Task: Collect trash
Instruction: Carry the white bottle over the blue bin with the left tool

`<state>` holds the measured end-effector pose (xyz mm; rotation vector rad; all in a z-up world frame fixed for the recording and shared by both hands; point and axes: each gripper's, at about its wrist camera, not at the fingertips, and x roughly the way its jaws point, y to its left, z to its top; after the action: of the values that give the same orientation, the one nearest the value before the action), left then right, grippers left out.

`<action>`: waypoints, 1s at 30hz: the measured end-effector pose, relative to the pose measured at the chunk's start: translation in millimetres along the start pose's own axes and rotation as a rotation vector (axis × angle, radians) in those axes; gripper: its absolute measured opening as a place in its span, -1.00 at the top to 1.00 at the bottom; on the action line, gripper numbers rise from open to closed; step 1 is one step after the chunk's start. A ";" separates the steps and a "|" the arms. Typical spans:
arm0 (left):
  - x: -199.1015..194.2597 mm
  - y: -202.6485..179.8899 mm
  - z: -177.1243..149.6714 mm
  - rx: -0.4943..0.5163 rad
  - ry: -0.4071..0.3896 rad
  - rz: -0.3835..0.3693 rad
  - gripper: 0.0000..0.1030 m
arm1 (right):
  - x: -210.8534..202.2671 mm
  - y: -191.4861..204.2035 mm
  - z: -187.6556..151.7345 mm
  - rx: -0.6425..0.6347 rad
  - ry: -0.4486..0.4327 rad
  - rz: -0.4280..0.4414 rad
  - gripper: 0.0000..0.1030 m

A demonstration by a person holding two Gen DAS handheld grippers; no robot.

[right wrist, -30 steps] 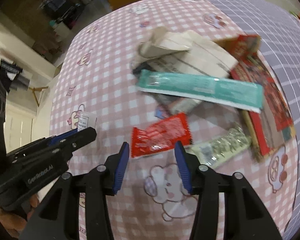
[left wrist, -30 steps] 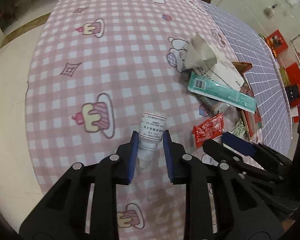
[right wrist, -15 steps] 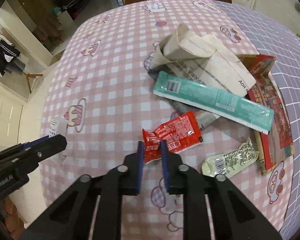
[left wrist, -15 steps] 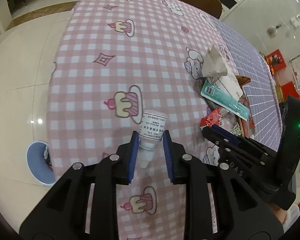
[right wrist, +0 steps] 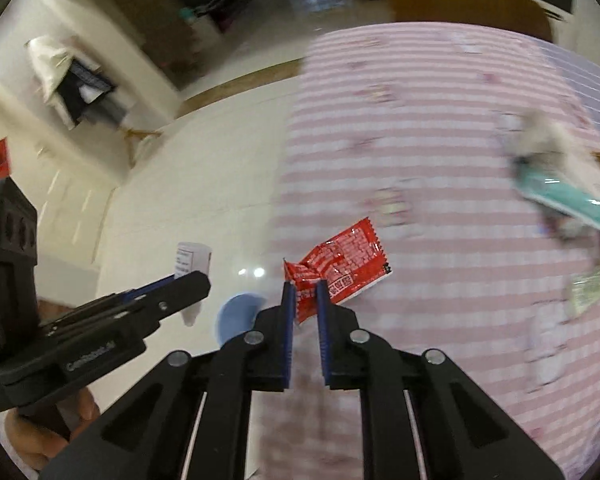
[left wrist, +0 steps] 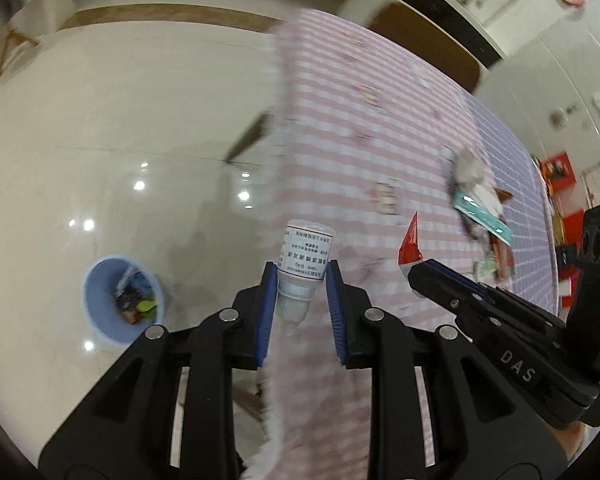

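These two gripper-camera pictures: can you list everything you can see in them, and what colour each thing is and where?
Small bottle: one, white with a printed label, between the left gripper's pads.
Snack wrapper: one, red, pinched at its corner by the right gripper, lifted off the table.
Bin: one, light blue, on the floor beside the table, some rubbish inside.
Tablecloth: one, pink and white check, covering the table.
Leftover pile: blurred; a teal packet, crumpled whitish paper, red packaging, at the table's far right.
Floor: pale glossy tiles.
Left gripper: black, blue pads.
Right gripper: black, blue pads, closing.
Hand: holds the left gripper.
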<state>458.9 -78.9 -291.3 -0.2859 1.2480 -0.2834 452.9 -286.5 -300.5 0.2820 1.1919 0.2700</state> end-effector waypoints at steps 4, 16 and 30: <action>-37.1 71.9 -16.2 -0.097 -0.021 0.056 0.52 | 26.3 73.0 -14.6 -0.074 0.058 0.080 0.78; -117.5 243.7 -77.5 -0.374 -0.083 0.177 0.52 | 99.3 246.0 -50.9 -0.263 0.225 0.199 0.78; -140.4 297.8 -92.6 -0.449 -0.099 0.168 0.52 | 118.4 308.8 -55.4 -0.319 0.198 0.149 0.24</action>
<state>345.7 243.6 -302.3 -0.5692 1.2206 0.1594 424.3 47.4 -313.0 0.0656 1.3026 0.6229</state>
